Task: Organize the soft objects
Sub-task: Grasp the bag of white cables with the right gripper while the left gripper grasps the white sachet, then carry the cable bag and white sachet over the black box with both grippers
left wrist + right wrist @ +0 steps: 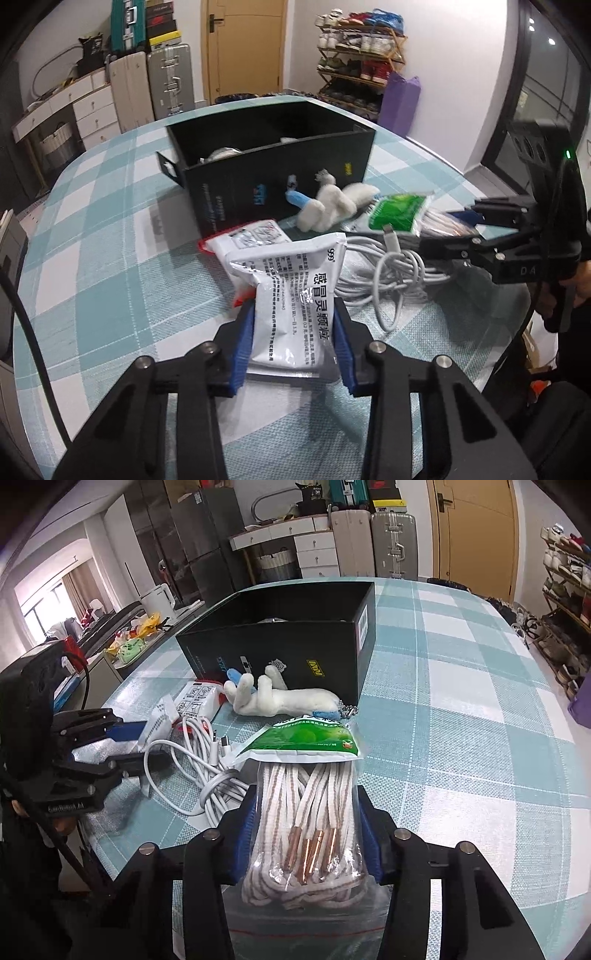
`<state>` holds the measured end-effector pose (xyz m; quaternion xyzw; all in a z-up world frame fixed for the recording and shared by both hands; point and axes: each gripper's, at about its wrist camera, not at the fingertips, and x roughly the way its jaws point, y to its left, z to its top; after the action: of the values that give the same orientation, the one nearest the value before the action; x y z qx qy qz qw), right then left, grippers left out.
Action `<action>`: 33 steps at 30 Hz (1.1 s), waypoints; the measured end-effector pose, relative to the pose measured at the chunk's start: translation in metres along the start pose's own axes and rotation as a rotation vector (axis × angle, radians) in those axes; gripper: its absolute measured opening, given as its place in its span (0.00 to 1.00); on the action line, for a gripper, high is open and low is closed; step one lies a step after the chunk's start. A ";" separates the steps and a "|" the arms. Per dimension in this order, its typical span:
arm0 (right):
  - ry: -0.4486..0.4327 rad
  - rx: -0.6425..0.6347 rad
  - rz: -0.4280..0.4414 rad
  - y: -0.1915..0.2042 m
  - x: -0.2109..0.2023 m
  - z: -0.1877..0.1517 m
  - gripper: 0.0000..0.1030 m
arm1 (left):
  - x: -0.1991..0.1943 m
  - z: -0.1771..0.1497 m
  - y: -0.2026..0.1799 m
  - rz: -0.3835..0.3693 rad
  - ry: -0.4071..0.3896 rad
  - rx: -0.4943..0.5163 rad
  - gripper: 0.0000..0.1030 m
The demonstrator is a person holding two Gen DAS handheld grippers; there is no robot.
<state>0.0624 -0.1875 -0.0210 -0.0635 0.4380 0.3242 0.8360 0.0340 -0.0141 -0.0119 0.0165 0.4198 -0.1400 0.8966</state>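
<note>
In the left wrist view my left gripper (295,328) is shut on a white medicine sachet (295,291), blue pads pressing both its sides. It lies on a second white-and-red packet (255,236). To the right is a coiled white cable (388,277). My right gripper (306,808) is shut on a clear bag of white-and-brown shoelaces (306,812), whose far end lies under a green packet (306,738). A white plush toy (280,699) lies against the open black box (288,635). Each gripper shows in the other's view: the right gripper (447,232), the left gripper (136,744).
The table (110,240) has a teal-and-white checked cloth. The black box (269,166) holds some items. Beyond the table are suitcases (151,85), white drawers (92,107), a door (243,48), a shoe rack (358,59) and a purple bag (399,103).
</note>
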 end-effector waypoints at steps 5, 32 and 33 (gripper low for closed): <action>-0.020 -0.004 0.014 -0.001 -0.009 -0.003 0.41 | -0.009 0.004 0.010 0.000 -0.034 -0.043 0.36; -0.262 -0.061 0.036 0.019 -0.066 0.025 0.41 | -0.036 0.038 0.020 0.065 -0.174 -0.111 0.36; -0.265 -0.062 0.034 0.019 -0.065 0.027 0.41 | -0.036 0.041 0.020 0.065 -0.179 -0.113 0.36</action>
<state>0.0437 -0.1936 0.0490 -0.0385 0.3147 0.3574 0.8785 0.0477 0.0081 0.0402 -0.0331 0.3443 -0.0878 0.9342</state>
